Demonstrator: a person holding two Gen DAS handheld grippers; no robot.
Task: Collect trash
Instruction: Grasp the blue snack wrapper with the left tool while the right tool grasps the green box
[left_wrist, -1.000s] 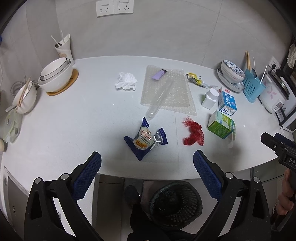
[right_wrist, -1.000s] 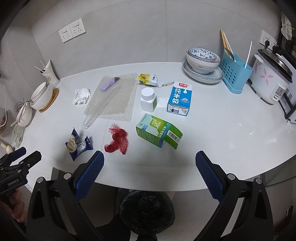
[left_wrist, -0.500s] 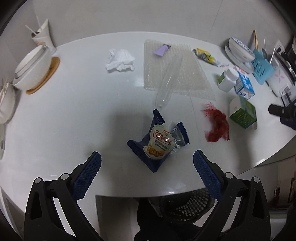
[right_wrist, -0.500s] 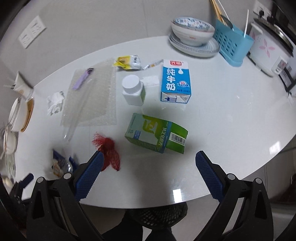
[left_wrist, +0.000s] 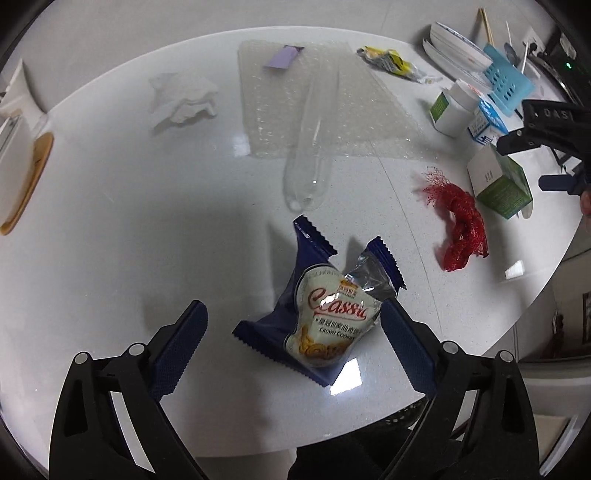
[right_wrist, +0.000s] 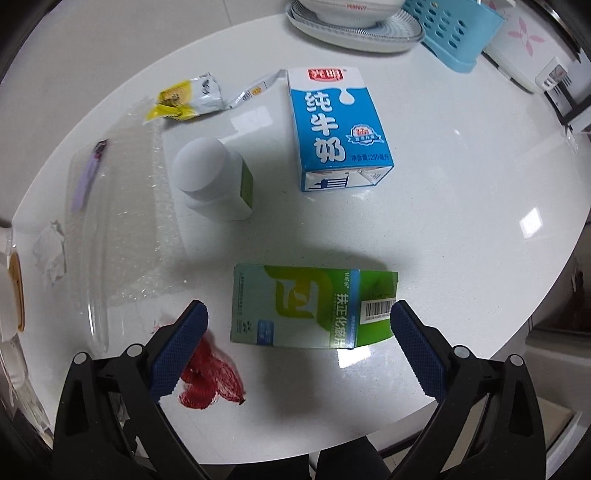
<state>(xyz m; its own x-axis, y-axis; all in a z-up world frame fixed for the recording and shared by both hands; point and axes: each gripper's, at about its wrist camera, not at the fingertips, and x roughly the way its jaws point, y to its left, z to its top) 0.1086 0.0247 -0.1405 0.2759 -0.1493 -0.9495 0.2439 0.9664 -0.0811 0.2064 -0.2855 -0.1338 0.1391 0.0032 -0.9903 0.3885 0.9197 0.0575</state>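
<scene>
Left claw (left_wrist: 291, 332) is wide and just starting to close, pads either side of the cookie wrapper (left_wrist: 321, 314) but not pressing on it yet, so nothing held. Wrapper sits near the front edge of the white counter (left_wrist: 110, 221), crumpled, dark blue with zigzag ends, silver inside, a white and gold label panel. I'd expect it to be near weightless, crinkly, slick foil; it will collapse under the pads, so I'd pinch across the bulged middle, not the flat serrated ends, which could slide out. Right claw (right_wrist: 299, 339) is spread wide, empty, pointing down over the green carton (right_wrist: 314, 306), which lies on its side between the pads with a clear gap on the left; on the right I can't tell touching from just clear. Carton looks like thin card, likely empty and light, stiff along its edges but easy to crush; grip across the short width, mid-body. Red mesh net (right_wrist: 210, 380) lies just beside the right claw's left pad: soft, floppy, could snag.
</scene>
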